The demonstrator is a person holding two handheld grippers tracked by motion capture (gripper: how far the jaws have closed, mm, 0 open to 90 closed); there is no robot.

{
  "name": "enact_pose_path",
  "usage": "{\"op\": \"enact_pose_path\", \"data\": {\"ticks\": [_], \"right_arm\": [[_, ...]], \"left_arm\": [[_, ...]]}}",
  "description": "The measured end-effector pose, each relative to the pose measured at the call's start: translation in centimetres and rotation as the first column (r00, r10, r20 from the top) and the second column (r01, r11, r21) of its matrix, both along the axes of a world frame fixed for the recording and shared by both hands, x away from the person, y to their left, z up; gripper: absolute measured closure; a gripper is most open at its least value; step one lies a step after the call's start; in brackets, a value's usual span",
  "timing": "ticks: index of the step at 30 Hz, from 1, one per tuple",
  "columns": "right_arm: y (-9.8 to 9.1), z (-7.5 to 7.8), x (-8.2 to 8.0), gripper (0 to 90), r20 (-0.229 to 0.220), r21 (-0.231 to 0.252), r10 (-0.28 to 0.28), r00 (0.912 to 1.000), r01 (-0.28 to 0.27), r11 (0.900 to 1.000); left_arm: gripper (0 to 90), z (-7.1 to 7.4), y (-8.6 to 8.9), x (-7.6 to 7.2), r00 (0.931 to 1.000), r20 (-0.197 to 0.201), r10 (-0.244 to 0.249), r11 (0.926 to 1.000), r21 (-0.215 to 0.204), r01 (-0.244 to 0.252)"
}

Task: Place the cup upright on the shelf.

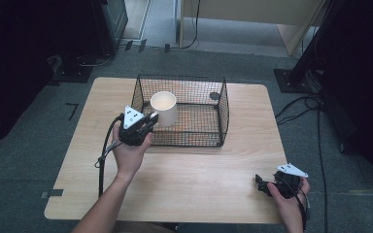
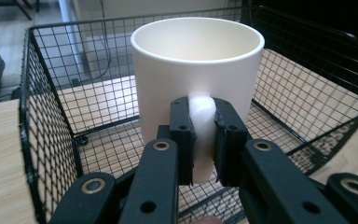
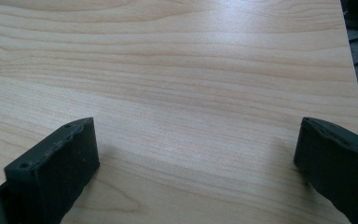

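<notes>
A white mug stands upright in the left part of a black wire basket on the wooden table. My left gripper reaches over the basket's near left corner and is shut on the mug's handle, which shows white between the two black jaws. The mug looks empty, and the basket's mesh walls rise around it. My right gripper rests low at the table's near right corner. Its jaws stand wide apart over bare wood, with nothing between them.
The wooden table has free room in front of the basket and to both sides. A small dark round thing lies at the basket's far right. Cables trail over the grey floor on the right, next to dark stands.
</notes>
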State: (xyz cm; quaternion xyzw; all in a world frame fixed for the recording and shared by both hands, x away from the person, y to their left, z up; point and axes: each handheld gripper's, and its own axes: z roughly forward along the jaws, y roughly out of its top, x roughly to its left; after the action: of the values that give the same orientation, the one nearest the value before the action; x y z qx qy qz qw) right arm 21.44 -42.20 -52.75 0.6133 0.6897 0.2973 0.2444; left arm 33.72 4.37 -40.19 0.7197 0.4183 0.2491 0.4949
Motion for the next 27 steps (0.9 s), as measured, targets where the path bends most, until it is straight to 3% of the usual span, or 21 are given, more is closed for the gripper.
{"op": "enact_pose_path", "data": {"ticks": [7,16,27], "right_arm": [[0.0,0.0,0.0,0.0,0.0,0.0,0.002,1.0,-0.002,1.0],[0.0,0.0,0.0,0.0,-0.001,0.0,0.005,1.0,-0.005,1.0],[0.0,0.0,0.0,0.0,0.0,0.0,0.008,1.0,-0.008,1.0]], "left_arm": [[81.2,-1.2,-0.8,1.5,0.9996,-0.015,0.023,0.9997,0.011,-0.023],[81.1,-3.0,-2.0,3.6,0.9968,-0.063,0.051,0.9969,0.064,-0.047],[81.1,-4.0,-2.9,4.7,0.9913,-0.118,0.057,0.9917,0.121,-0.043]]}}
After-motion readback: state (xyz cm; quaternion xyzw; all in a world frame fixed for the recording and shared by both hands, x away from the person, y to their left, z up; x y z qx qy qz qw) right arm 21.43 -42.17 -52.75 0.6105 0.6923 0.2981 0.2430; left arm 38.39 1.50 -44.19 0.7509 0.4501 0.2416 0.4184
